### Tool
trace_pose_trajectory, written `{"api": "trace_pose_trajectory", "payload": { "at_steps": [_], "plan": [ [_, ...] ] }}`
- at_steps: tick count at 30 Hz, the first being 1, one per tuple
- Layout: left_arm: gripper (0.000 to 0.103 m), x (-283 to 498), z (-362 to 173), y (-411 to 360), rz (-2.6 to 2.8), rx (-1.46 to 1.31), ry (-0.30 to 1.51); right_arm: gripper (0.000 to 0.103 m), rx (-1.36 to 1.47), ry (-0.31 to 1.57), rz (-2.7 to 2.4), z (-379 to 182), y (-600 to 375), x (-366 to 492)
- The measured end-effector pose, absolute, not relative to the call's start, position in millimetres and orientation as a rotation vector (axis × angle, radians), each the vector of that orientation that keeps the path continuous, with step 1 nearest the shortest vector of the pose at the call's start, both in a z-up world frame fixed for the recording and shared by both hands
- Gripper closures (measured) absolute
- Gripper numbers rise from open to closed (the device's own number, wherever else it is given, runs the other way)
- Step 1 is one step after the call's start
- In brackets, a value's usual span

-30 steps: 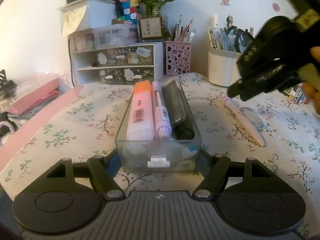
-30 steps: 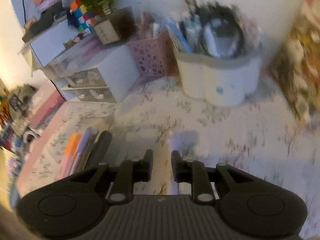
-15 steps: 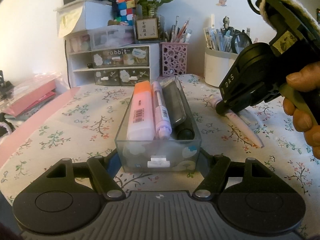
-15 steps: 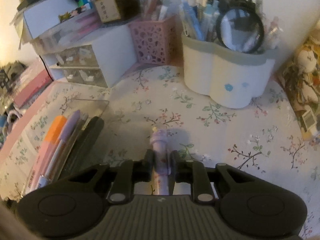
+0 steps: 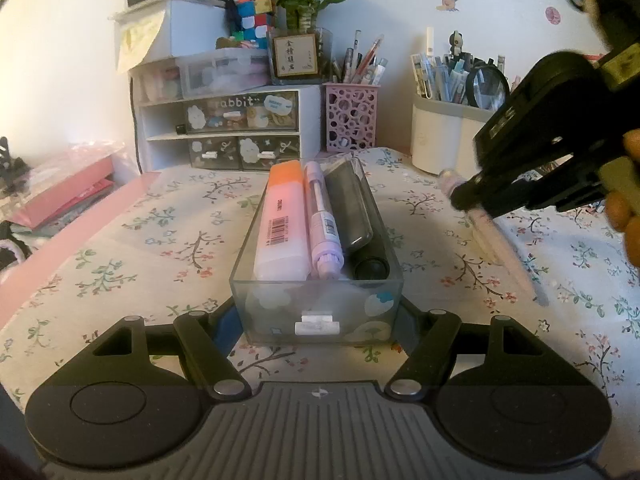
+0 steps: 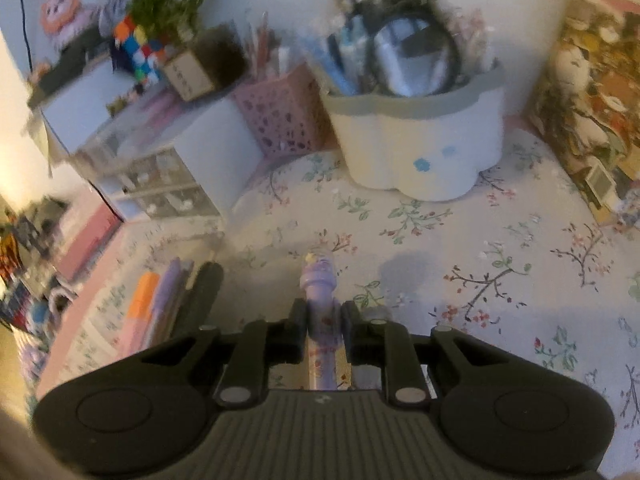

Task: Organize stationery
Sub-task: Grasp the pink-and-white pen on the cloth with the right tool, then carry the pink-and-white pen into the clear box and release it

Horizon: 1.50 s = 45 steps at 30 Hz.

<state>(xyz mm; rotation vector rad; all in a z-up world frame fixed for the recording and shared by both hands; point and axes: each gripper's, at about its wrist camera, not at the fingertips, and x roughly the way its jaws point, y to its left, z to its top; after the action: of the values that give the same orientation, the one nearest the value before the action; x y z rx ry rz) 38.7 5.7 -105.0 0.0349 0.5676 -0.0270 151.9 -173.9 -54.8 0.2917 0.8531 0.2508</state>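
A clear drawer box (image 5: 316,322) stands on the floral cloth with my left gripper (image 5: 316,312) shut on its near end, one finger on each side. Inside lie an orange highlighter (image 5: 282,220), a lilac pen (image 5: 322,224) and a black marker (image 5: 352,212). To the right of the box my right gripper (image 5: 472,200), in a person's hand, is shut on a pale purple patterned pen (image 5: 500,244). In the right wrist view this purple pen (image 6: 320,284) sticks out forward between the pads of the right gripper (image 6: 322,320), and the box (image 6: 160,308) lies to its left.
A white flower-shaped pen holder (image 5: 440,140) with a magnifier, a pink perforated cup (image 5: 350,120) and a white drawer unit (image 5: 224,128) line the back wall. Pink folders (image 5: 68,192) lie at the left. A stack of printed cards (image 6: 592,112) stands at the right.
My right gripper came down over the purple pen and closed on it; the pen now hangs tilted in its grip, a little off the cloth. The left gripper and box stayed put.
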Motion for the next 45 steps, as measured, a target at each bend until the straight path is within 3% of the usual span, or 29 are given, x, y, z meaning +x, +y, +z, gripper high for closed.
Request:
{"api": "trace_pose_trajectory", "payload": {
  "at_steps": [10, 45],
  "plan": [
    [0.031, 40.3, -106.4, 5.0, -0.042, 0.033, 0.562, 0.081, 0.444, 0.796, 0.284, -47.4, -190.9, 140.3],
    [0.031, 40.2, -106.8, 4.5, -0.048, 0.042, 0.563, 0.081, 0.571, 0.716, 0.407, -5.5, -192.3, 120.1]
  ]
}}
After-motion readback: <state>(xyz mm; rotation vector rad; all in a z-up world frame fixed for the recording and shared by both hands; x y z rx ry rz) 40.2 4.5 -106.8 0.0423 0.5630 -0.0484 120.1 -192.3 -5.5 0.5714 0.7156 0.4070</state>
